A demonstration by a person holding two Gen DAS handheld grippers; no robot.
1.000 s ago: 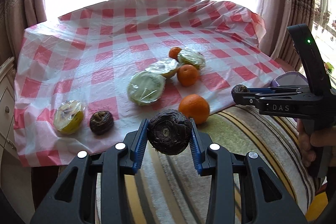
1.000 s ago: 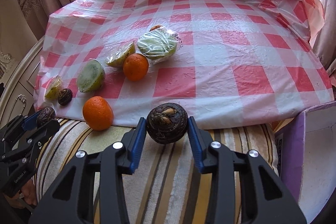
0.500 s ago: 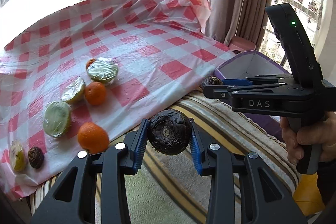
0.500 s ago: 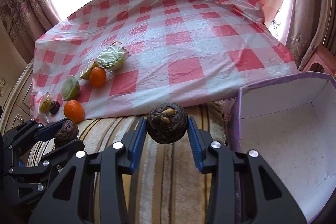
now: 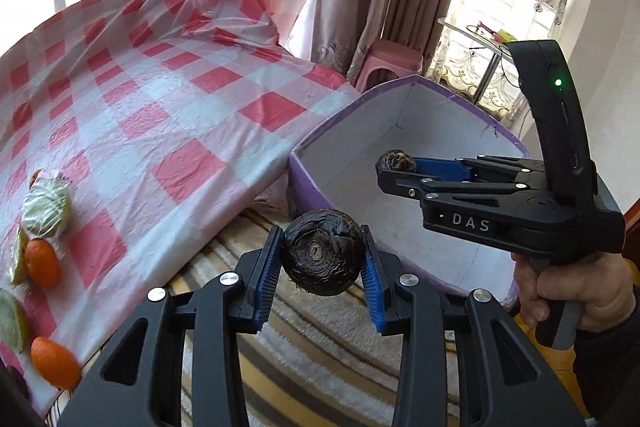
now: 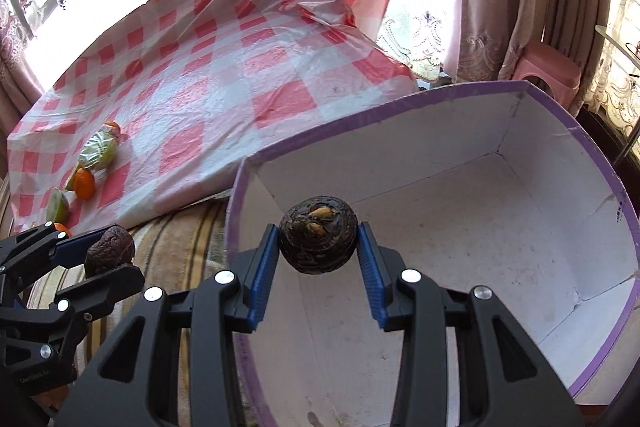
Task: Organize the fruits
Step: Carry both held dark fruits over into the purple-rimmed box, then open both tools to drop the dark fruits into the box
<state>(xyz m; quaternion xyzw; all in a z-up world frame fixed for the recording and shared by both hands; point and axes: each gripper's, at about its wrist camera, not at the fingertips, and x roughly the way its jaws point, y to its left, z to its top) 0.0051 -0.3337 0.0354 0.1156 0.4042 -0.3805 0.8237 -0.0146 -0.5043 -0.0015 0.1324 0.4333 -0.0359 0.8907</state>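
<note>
Lime half and box cut by frame edges

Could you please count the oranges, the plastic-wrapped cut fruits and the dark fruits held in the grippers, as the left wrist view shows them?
Oranges: 3
Plastic-wrapped cut fruits: 3
Dark wrinkled fruits, held: 2
Total: 8

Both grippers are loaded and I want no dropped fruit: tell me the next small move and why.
Probably lower the right gripper a little and open it. Its dark wrinkled fruit already hangs over the purple-rimmed box, whose visible floor is bare, while the left gripper holds its dark fruit just short of the rim.
</note>
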